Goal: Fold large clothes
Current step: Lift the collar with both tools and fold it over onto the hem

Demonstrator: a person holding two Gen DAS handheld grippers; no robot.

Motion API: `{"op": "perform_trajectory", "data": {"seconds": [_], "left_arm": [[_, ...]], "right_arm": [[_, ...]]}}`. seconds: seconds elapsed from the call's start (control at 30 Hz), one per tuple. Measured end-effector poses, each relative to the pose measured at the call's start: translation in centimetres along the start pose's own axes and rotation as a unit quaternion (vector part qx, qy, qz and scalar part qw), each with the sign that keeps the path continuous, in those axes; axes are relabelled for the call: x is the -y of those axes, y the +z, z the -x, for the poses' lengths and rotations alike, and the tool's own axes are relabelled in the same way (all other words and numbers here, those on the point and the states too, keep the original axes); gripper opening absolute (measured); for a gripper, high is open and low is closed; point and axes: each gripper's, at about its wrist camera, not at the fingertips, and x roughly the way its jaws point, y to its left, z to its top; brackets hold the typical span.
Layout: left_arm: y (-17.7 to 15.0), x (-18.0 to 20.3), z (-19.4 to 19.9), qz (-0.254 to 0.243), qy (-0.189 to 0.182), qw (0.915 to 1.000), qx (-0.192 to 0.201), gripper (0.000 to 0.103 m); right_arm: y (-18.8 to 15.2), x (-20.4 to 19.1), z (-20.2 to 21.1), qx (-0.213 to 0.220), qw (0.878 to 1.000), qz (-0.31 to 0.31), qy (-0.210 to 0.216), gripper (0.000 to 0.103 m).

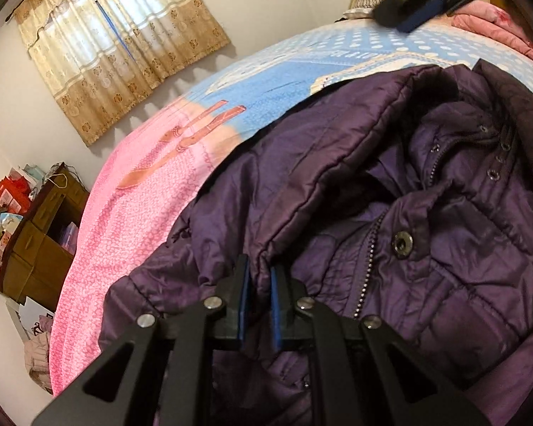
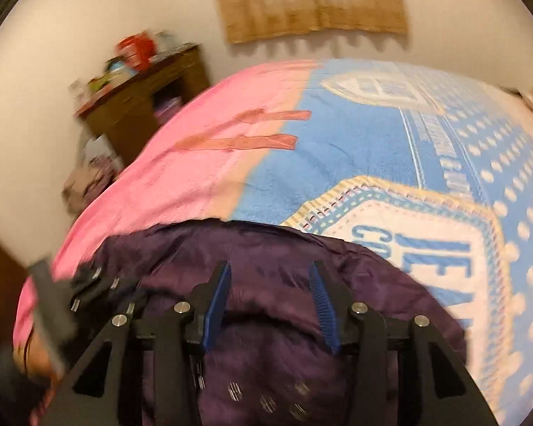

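Observation:
A dark purple padded jacket (image 1: 391,213) with a zip and snap buttons lies crumpled on the bed. My left gripper (image 1: 260,269) is shut on a fold of its sleeve edge, pinched between the blue pads. In the right wrist view, which is blurred, the jacket (image 2: 266,259) lies below my right gripper (image 2: 270,277), whose fingers stand wide apart above the fabric and hold nothing. The right gripper also shows in the left wrist view (image 1: 415,0) at the top right, above the bed. The left gripper shows blurred at the left edge of the right wrist view (image 2: 53,305).
The bed has a pink and light blue blanket (image 1: 142,191) with a white patch (image 2: 426,248). A folded pink garment (image 1: 494,28) lies at the far right. A wooden cabinet (image 1: 39,241) with clutter on top stands by the wall. A curtain (image 1: 117,42) hangs behind.

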Motion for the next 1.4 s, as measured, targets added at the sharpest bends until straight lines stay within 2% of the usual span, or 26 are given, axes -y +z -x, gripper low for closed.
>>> {"op": "perform_trajectory", "data": {"seconds": [0.03, 0.1, 0.17, 0.2, 0.23, 0.3, 0.33, 0.43, 0.5, 0.53, 0.6, 0.7, 0.8, 0.97, 1.4], "left_arm": [[0.1, 0.1, 0.0, -0.003, 0.004, 1.0000, -0.001, 0.010], [0.7, 0.1, 0.5, 0.002, 0.017, 0.9999, 0.000, 0.018], [1.7, -0.8, 2.9, 0.043, 0.001, 0.9986, 0.029, 0.019], [2.2, -1.6, 4.2, 0.075, -0.016, 0.9957, 0.052, 0.024], [2.9, -2.8, 5.9, 0.122, -0.043, 0.9883, 0.081, 0.028], [3.7, -3.9, 6.9, 0.168, -0.052, 0.9781, 0.111, 0.049], [4.4, -4.0, 6.6, 0.179, -0.049, 0.9764, 0.110, 0.053], [5.9, -3.4, 3.7, 0.186, -0.029, 0.9797, 0.069, 0.054], [5.8, -3.1, 0.9, 0.190, -0.013, 0.9814, 0.020, 0.054], [5.2, -3.1, -0.8, 0.199, 0.003, 0.9798, -0.014, 0.054], [3.3, -3.2, -2.8, 0.220, -0.004, 0.9736, -0.060, 0.056], [2.1, -4.2, -3.3, 0.258, -0.027, 0.9640, -0.057, 0.063], [1.8, -4.3, -3.9, 0.262, -0.032, 0.9626, -0.060, 0.066], [1.8, -3.8, -4.5, 0.253, -0.014, 0.9652, -0.065, 0.069], [1.7, -3.8, -4.9, 0.248, -0.008, 0.9662, -0.069, 0.071]], "right_arm": [[-0.5, 0.0, -1.6, -0.013, 1.000, -0.018, -0.013, 0.047], [-2.0, 0.0, -3.3, -0.025, 0.999, -0.023, -0.036, 0.047], [-3.6, -0.6, -4.0, -0.010, 0.998, 0.007, -0.058, 0.047], [-4.1, -0.7, -3.9, 0.000, 0.998, 0.019, -0.060, 0.047], [-4.5, -0.7, -3.9, 0.011, 0.998, 0.030, -0.061, 0.047], [-5.0, -0.6, -3.9, 0.018, 0.998, 0.034, -0.057, 0.047], [-5.2, -0.3, -3.9, 0.020, 0.998, 0.033, -0.055, 0.047], [-5.3, -0.6, -4.1, 0.022, 0.997, 0.042, -0.060, 0.047], [-5.1, -0.2, -4.1, 0.022, 0.998, 0.038, -0.051, 0.047], [-5.1, 0.2, -4.1, 0.022, 0.999, 0.030, -0.040, 0.047], [-5.1, 0.8, -4.2, 0.023, 0.999, 0.018, -0.025, 0.048], [-5.3, 1.1, -4.4, 0.025, 1.000, 0.009, -0.013, 0.048], [-5.3, 0.9, -4.6, 0.025, 1.000, 0.010, -0.016, 0.048], [-5.2, 1.0, -4.8, 0.021, 1.000, 0.008, -0.014, 0.048], [-5.3, 0.5, -5.1, 0.018, 0.999, 0.014, -0.032, 0.048]]}}
